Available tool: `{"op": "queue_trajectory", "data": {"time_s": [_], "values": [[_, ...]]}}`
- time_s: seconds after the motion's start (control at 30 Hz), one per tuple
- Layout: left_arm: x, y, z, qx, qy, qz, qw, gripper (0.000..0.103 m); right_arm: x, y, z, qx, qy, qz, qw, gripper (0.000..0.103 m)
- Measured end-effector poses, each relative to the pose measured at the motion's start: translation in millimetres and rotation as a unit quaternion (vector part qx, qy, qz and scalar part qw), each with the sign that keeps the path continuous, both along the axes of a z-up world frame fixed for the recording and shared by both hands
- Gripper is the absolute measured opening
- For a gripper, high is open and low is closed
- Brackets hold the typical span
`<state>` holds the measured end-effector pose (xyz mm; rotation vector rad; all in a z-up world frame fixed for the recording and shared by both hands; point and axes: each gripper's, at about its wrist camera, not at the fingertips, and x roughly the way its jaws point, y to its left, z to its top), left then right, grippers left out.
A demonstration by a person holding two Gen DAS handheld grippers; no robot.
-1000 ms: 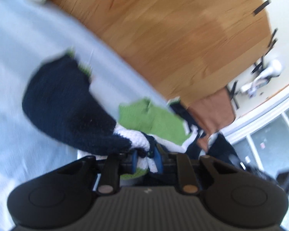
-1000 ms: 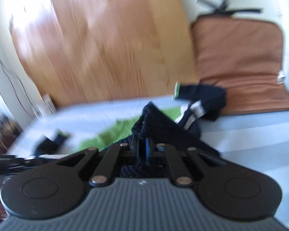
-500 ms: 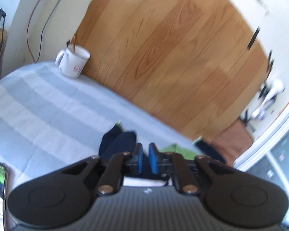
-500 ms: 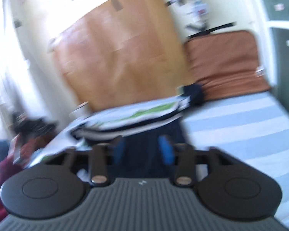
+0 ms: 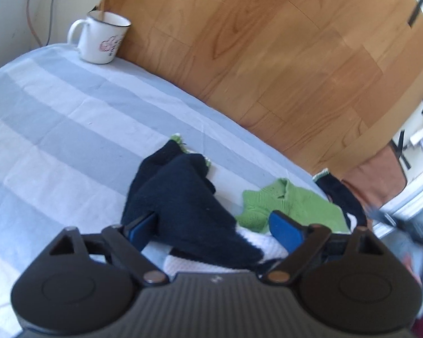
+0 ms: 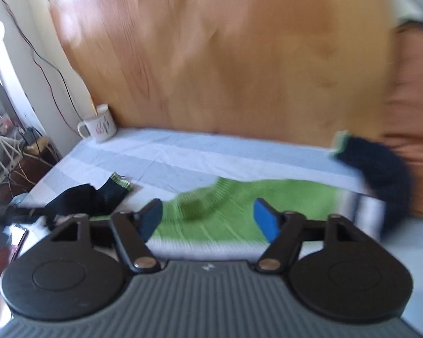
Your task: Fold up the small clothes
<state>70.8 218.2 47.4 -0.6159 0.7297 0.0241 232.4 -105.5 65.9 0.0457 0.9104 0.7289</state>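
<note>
A small knitted sweater, green with white bands and navy sleeves, lies on the blue-striped cloth (image 5: 56, 118). In the left wrist view its navy sleeve (image 5: 180, 197) lies between the open jaws of my left gripper (image 5: 211, 225), with the green collar part (image 5: 290, 202) to the right. In the right wrist view the green body (image 6: 239, 205) lies flat, one navy sleeve (image 6: 380, 174) at the right and the other (image 6: 98, 197) at the left. My right gripper (image 6: 208, 219) is open above the green body and holds nothing.
A white mug (image 5: 98, 39) stands at the cloth's far left corner, also in the right wrist view (image 6: 98, 126). A wooden board (image 5: 268, 56) rises behind the cloth. A brown cushion (image 5: 378, 174) lies at the far right. Cables and clutter lie off the left edge (image 6: 14, 146).
Both grippers were shut on the sweater a second ago and are now open. The sweater has been let go and lies spread on the cloth.
</note>
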Motion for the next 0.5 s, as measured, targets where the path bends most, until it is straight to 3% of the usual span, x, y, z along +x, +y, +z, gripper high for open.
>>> {"op": "queue_trajectory", "data": {"time_s": [0.07, 0.1, 0.13, 0.3, 0.4, 0.47, 0.5], "values": [[0.1, -5.3, -4.2, 0.013, -0.002, -0.005, 0.9999, 0.052, 14.4, 34.4, -23.4, -0.009, 0.047, 0.014, 0.999, 0.075], [-0.8, -7.8, -6.1, 0.023, 0.001, -0.009, 0.9997, 0.026, 15.2, 49.8, -30.7, -0.017, 0.054, 0.026, 0.998, 0.075], [-3.3, -9.9, -7.5, 0.034, 0.002, -0.01, 0.9994, 0.012, 11.9, 63.3, -33.8, -0.025, 0.049, 0.042, 0.998, 0.075], [-50.0, -15.1, -8.4, 0.058, -0.082, 0.006, 0.9949, 0.012, -17.9, 106.9, -40.4, -0.082, 0.008, 0.114, 0.99, 0.075], [-67.3, -23.0, -17.4, 0.058, -0.094, 0.006, 0.9939, 0.012, -35.7, 127.2, -53.5, -0.143, -0.045, 0.162, 0.975, 0.069], [-70.4, -23.7, -24.5, 0.051, -0.085, 0.004, 0.9951, 0.012, -38.6, 131.9, -55.5, -0.144, -0.061, 0.169, 0.973, 0.055], [-72.1, -23.0, -27.2, 0.049, -0.083, 0.006, 0.9953, 0.012, -40.0, 133.3, -51.7, -0.141, -0.067, 0.175, 0.972, 0.028]]}}
